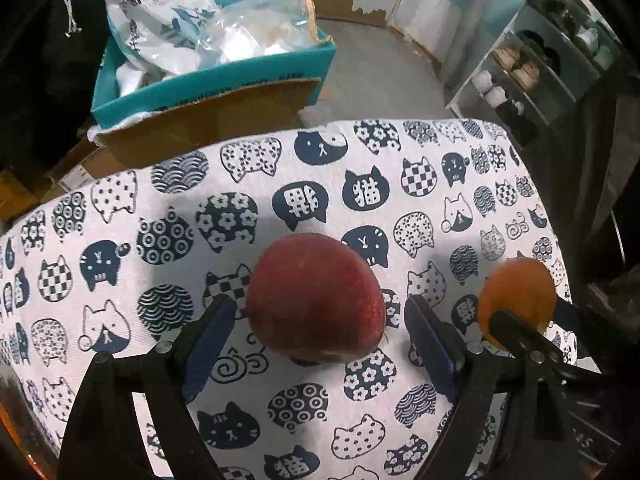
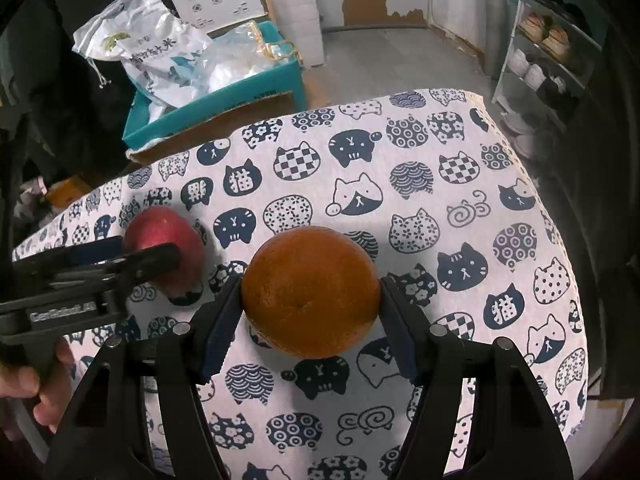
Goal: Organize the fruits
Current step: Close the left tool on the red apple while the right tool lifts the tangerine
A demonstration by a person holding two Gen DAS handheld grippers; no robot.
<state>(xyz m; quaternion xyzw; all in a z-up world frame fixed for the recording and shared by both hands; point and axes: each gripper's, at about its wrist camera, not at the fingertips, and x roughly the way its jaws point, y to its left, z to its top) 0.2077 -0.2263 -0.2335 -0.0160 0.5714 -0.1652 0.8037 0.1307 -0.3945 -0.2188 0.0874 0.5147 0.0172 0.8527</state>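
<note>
Orange (image 2: 310, 292) clamped in right gripper (image 2: 310, 316); left gripper (image 1: 316, 336) straddles apple (image 1: 316, 298).

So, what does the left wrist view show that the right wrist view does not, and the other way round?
Only the left wrist view shows the left tool with open jaws on either side of the round red apple, gaps visible on both sides. Only the right wrist view shows the right tool with pads pressed on the round orange fruit, and a hand holding the other tool's handle. Both show the apple, the orange, the cat-print tablecloth and the teal cardboard box with bags.
</note>
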